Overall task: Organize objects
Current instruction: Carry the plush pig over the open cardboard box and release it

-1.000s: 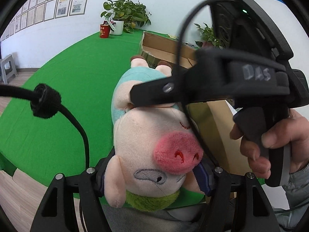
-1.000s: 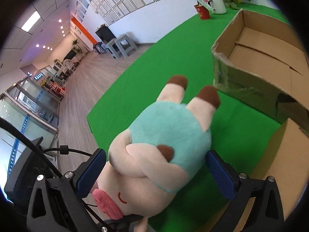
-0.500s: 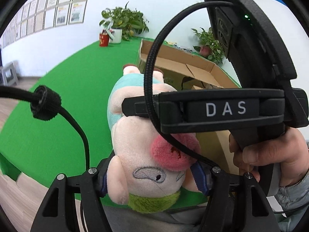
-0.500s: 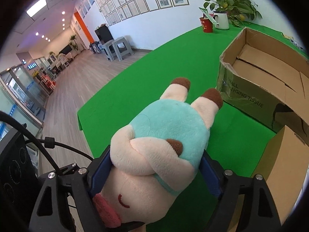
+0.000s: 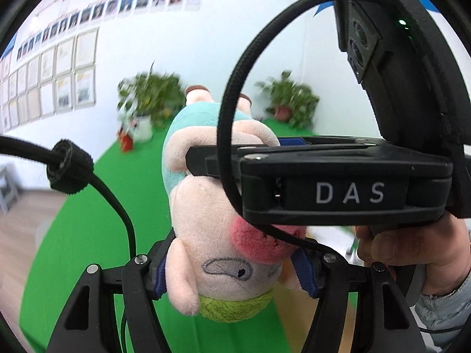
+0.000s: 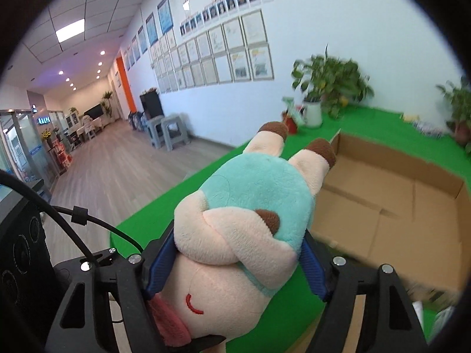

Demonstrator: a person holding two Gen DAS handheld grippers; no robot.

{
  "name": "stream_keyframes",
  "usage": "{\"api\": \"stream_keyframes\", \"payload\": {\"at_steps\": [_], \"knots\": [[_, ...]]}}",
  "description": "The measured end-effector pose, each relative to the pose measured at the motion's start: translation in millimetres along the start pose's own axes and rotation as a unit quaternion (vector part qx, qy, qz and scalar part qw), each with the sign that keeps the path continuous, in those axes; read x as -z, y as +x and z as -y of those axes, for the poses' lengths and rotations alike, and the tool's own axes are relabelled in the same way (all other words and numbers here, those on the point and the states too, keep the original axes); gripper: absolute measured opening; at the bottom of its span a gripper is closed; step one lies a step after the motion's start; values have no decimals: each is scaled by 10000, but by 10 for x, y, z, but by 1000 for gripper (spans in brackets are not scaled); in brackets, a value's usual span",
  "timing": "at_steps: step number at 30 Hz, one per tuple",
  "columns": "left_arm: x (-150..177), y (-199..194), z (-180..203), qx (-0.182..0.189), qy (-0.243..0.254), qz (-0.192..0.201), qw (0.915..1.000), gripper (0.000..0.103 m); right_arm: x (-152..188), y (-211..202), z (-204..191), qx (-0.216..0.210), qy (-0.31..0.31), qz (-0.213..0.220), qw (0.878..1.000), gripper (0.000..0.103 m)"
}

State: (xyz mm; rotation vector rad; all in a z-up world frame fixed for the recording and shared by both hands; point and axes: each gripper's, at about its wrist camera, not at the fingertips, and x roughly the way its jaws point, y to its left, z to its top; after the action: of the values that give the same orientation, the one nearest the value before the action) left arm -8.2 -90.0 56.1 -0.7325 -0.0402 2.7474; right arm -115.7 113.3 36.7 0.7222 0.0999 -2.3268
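Here, plush pig (image 6: 235,220) clamped between 2 hand-held grippers

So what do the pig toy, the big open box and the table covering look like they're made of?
Pig toy: soft plush fabric, matte and fuzzy, with stitched eye and mouth; it dents where the pads squeeze it. Open box: brown corrugated cardboard by the look of it, dull, with creased flaps. Table covering: bright green, matte, probably felt or cloth; blur hides the weave.

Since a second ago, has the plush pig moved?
Yes. The plush pig has gone up: its feet, earlier low against the cardboard box, now stand above the box's near rim.
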Motion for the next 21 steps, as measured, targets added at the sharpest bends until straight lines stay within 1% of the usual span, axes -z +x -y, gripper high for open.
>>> {"api": "stream_keyframes", "payload": {"at_steps": [5,8,12,13,14,15,16,18,19,21], "knots": [[-456,32,154,140,288,497,9982,64,-405,-258,140,424,-313,566,9970,72],[-683,101,219,226,421,648,9968,64,-600,-335,239,598,-391,770,9945,72],[-960,206,251,496,417,860,9942,64,-800,-429,373,775,-376,997,9913,72],[-1020,237,261,528,429,875,9938,64,-811,-464,390,813,-361,1044,9905,72],[-1145,424,290,542,437,866,9938,64,-846,-470,425,855,-350,1089,9898,72],[-1233,521,316,563,443,849,9938,64,-876,-467,463,894,-344,1121,9891,72],[-1264,463,412,584,441,845,9937,64,-894,-448,506,921,-337,1136,9887,72],[-1354,575,498,630,415,792,9940,64,-945,-384,592,932,-280,1122,9889,72],[-1462,767,588,659,384,742,9943,64,-946,-363,620,945,-256,1101,9891,72],[-1538,922,587,688,321,625,9952,64,-935,-287,697,958,-182,1029,9899,72]]}}
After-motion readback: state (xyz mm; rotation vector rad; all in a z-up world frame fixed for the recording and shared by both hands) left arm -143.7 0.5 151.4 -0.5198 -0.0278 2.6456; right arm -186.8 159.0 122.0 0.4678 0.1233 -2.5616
